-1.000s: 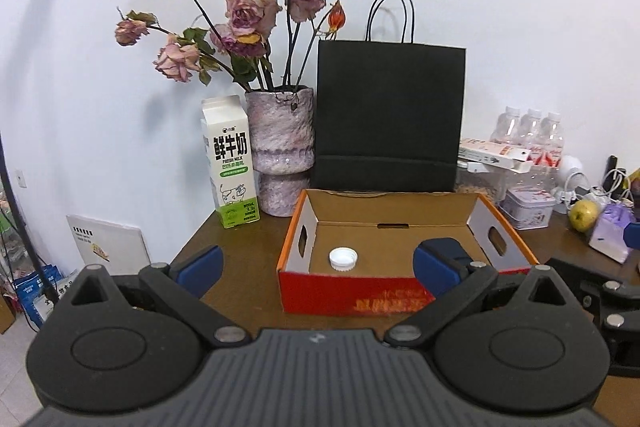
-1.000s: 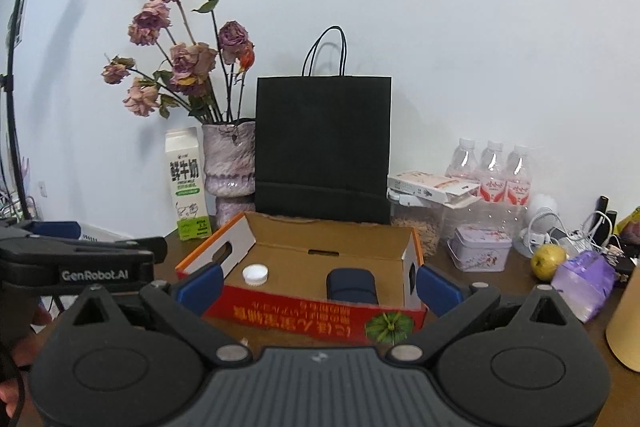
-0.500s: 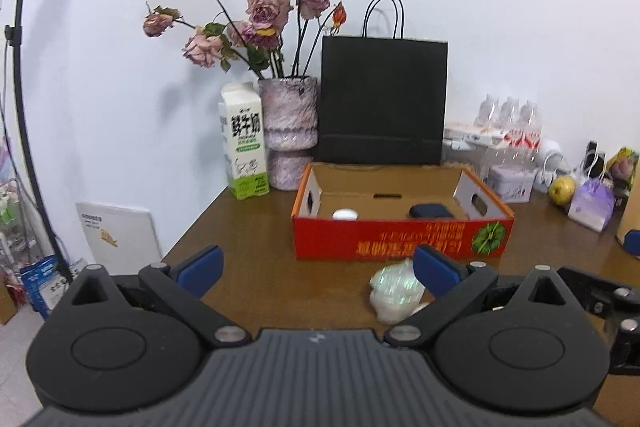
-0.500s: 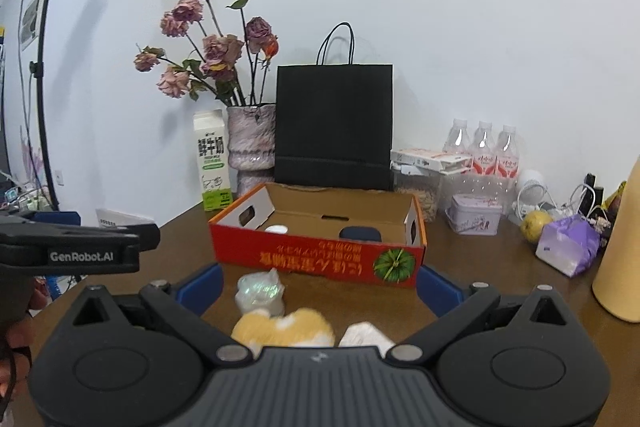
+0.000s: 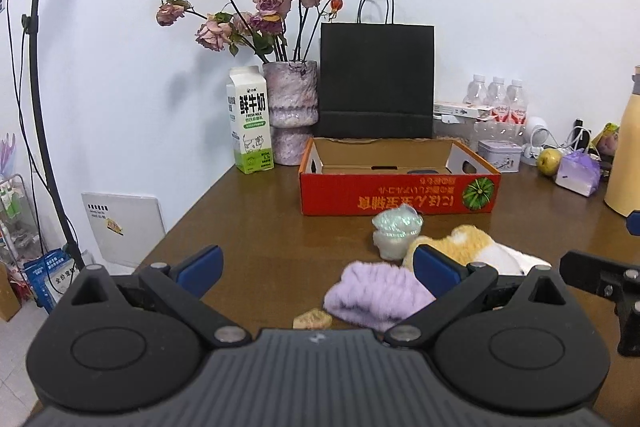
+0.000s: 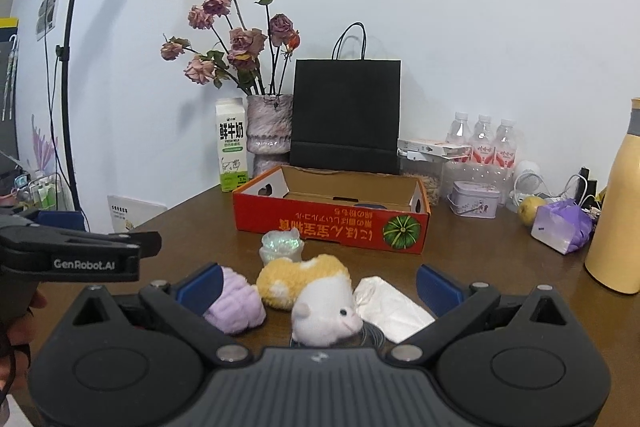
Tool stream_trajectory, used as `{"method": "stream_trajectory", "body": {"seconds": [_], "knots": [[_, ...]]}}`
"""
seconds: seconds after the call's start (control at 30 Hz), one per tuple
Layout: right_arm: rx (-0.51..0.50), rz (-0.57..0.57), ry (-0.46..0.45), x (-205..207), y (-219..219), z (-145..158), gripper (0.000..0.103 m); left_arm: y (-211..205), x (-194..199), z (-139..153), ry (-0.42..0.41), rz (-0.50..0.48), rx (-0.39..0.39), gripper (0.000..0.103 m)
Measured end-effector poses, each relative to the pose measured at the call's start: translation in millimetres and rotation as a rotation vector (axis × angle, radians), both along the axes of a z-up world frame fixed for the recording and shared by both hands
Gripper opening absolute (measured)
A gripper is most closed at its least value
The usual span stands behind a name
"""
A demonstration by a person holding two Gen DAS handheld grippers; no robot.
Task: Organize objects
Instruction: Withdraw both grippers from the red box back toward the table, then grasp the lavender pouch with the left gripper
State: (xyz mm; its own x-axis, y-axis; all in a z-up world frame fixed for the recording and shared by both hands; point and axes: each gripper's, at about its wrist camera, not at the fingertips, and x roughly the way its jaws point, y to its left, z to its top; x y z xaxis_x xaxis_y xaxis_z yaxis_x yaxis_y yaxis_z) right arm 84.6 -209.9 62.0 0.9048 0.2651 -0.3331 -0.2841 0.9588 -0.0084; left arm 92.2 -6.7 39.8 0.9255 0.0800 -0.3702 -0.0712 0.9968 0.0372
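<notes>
An open red cardboard box [image 5: 400,195] [image 6: 332,223] stands mid-table with a dark item partly visible inside. In front of it lie a glittery white-green cup-shaped object [image 5: 396,233] [image 6: 280,247], a purple fuzzy item [image 5: 376,297] [image 6: 236,303], a yellow-and-white plush hamster [image 6: 316,291] [image 5: 472,247], a clear plastic packet [image 6: 394,307] and a small tan piece [image 5: 312,319]. My left gripper [image 5: 318,265] is open, just short of the purple item. My right gripper [image 6: 318,285] is open, the plush lying between its fingers without touching them.
Behind the box stand a milk carton [image 5: 250,121], a vase of dried roses [image 5: 290,115] and a black paper bag [image 5: 376,83]. Water bottles [image 5: 498,97], a tin [image 5: 500,155], an apple [image 5: 548,161], a purple pouch [image 5: 578,169] and a yellow flask [image 6: 618,203] crowd the right side. A lamp stand [image 5: 40,87] rises left.
Both grippers have pulled back from the box towards the table's near side. The soft items in front of the box have come into view. Both stay open.
</notes>
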Motion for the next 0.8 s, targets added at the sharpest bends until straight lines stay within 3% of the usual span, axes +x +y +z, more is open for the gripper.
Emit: {"method": "stream_trajectory", "body": {"seconds": [0.8], "knots": [[-0.043, -0.047, 0.094, -33, -23, -53, 0.103, -5, -36, -51, 0.148, -0.07, 0.018, 0.103]]}}
